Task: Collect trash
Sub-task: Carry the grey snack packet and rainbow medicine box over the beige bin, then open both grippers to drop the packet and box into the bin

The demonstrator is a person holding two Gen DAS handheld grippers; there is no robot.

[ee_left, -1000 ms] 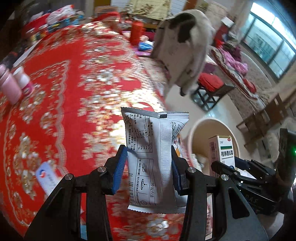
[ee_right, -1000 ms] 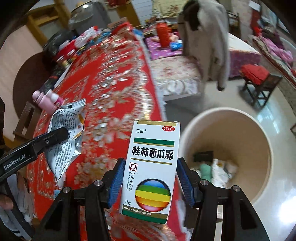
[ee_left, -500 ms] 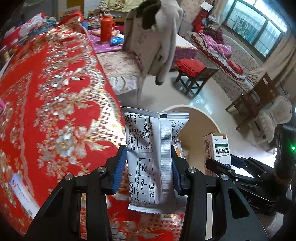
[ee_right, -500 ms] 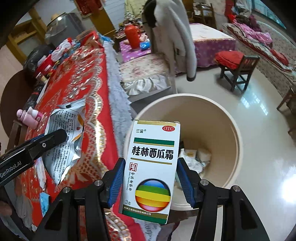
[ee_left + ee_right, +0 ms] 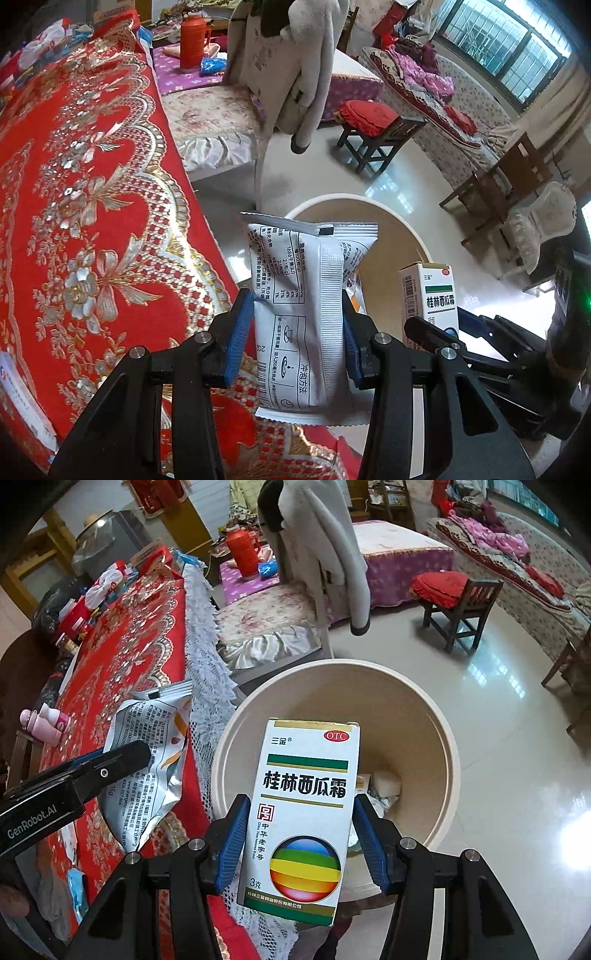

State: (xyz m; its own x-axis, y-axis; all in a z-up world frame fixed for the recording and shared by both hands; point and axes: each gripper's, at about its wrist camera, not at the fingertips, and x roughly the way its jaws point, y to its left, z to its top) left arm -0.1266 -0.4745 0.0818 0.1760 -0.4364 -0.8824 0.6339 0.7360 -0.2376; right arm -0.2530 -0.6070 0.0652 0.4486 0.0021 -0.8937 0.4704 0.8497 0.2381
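Here the red, gold-patterned surface (image 5: 122, 672) takes up the left of the room, its lace-trimmed edge running beside a round beige bin (image 5: 448, 746) that stands on the shiny floor. In the bin's bottom lie a few crumpled white scraps (image 5: 386, 782). The left tongs (image 5: 293, 334), marked "GenRobot.AI" on the arm, are clenched on a silvery white sachet (image 5: 295, 314), held upright over the surface's edge, just beside the bin's rim; its back panel carries small Chinese print, a nutrition table and brewing pictograms that I can't fully read. The right tongs (image 5: 297, 843) are clamped on a small white medicine box (image 5: 303, 819), poised above the bin's open mouth. The box reads "三金" and "OTC" in a red oval, then "桂林西瓜霜" in bold black under a green band, with "3克" beside a rainbow-striped globe.
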